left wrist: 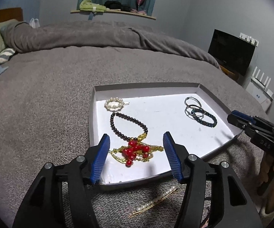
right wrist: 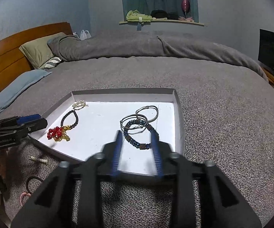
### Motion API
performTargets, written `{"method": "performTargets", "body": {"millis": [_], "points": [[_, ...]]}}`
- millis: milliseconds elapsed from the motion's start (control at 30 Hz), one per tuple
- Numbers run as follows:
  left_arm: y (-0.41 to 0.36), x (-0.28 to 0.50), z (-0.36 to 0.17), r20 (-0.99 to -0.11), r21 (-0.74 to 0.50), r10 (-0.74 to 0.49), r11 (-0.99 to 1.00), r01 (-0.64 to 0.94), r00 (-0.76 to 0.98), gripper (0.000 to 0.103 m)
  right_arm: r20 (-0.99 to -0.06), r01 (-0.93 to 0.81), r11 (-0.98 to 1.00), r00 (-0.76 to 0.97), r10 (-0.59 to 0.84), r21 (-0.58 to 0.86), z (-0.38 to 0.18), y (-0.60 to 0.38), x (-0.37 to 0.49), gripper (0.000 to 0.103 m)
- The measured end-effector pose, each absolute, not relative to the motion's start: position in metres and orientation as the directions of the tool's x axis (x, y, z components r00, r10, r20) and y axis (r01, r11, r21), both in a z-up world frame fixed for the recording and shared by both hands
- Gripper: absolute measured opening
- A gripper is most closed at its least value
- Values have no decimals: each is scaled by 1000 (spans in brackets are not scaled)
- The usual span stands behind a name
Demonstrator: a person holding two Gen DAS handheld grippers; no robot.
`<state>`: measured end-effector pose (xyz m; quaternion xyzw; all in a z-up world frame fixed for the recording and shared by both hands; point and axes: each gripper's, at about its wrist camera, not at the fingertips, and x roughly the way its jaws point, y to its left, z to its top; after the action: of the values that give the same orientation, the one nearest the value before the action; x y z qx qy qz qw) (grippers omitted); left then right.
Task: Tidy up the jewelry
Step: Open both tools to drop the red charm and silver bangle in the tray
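Left wrist: my left tongs [left wrist: 136,142] spread over red-bead chain [left wrist: 135,151]; right tongs [right wrist: 137,144] spread, empty. Risk: chain tangled with dark bracelet [left wrist: 127,124], lifts both.

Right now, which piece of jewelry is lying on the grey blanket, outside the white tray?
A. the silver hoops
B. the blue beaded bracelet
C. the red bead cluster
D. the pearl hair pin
D: the pearl hair pin lies on the blanket in front of the tray, while the other three pieces sit inside the tray.
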<state>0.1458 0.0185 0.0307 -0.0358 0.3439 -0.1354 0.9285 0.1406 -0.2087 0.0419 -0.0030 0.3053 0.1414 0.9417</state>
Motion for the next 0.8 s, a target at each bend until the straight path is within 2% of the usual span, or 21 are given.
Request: {"method": "performTargets", "body": {"millis": [67,133,167,267,300,367,433,633,800], "points": [[17,144,31,-622,-142,-265,964,226,737,64,-566,-262,962,783,259,77,43,-210,140,44],[16,143,32,-611,-122,-248,968,220,752,76,-552,-254,964,794,254,78,44,-212,138,54],[15,141,34,-600,-107,-235,971,215,765,78,-543,-249,965,801,253,82,45,-214,137,61],[15,139,37,-573,-82,-205,978,193,793,81,-521,-234,968,818,245,88,47,-217,135,73],[16,138,38,-564,-77,-194,980,183,802,85,-516,-229,969,821,243,92,47,-219,135,77],[19,136,41,-539,-63,-160,987,149,827,91,-504,-213,971,831,238,107,48,-224,134,91],[23,134,45,-506,-57,-123,992,110,854,93,-491,-189,975,842,222,117,48,-228,133,98],[32,129,47,-484,-68,-87,996,61,871,94,-454,-155,981,870,193,120,49,-232,124,98],[31,117,46,-477,-20,-49,999,45,878,94,-412,-141,983,894,177,118,52,-234,106,98]]}}
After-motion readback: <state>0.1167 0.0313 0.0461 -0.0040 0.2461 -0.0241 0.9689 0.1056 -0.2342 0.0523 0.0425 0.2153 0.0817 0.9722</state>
